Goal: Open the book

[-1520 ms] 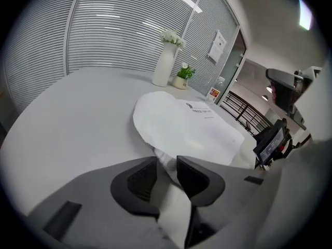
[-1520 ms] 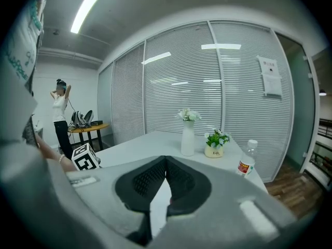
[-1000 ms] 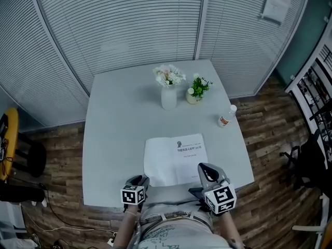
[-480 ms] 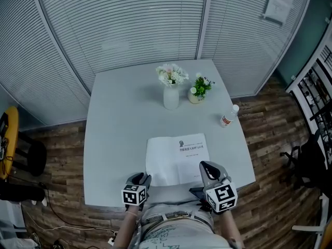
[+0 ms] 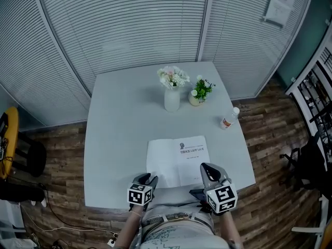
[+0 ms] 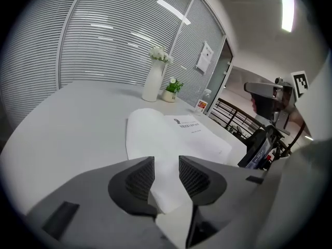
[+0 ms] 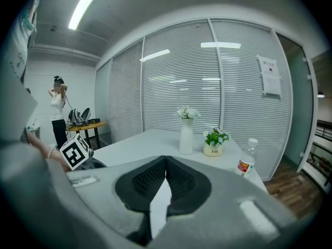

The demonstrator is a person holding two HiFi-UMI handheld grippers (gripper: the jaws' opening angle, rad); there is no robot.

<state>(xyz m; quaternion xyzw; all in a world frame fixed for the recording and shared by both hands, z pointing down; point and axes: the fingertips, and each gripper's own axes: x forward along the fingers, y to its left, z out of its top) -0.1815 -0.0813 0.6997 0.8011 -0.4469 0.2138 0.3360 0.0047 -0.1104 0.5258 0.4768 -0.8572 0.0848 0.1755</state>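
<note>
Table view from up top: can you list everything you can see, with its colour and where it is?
table: 1, pale grey, middle of the room
book: 1, white, at the table's near edge
vase of flowers: 1, white, far side of the table
potted plant: 1, green in a pale pot, right of the vase
bottle: 1, clear with a red label, by the table's right edge
blinds: grey, on the wall behind the table
floor: brown wood, around the table
person: 1, white top, standing far off
left gripper: 1, grey, jaws apart at the book's near left corner
right gripper: 1, grey, jaws together at the book's near right corner
</note>
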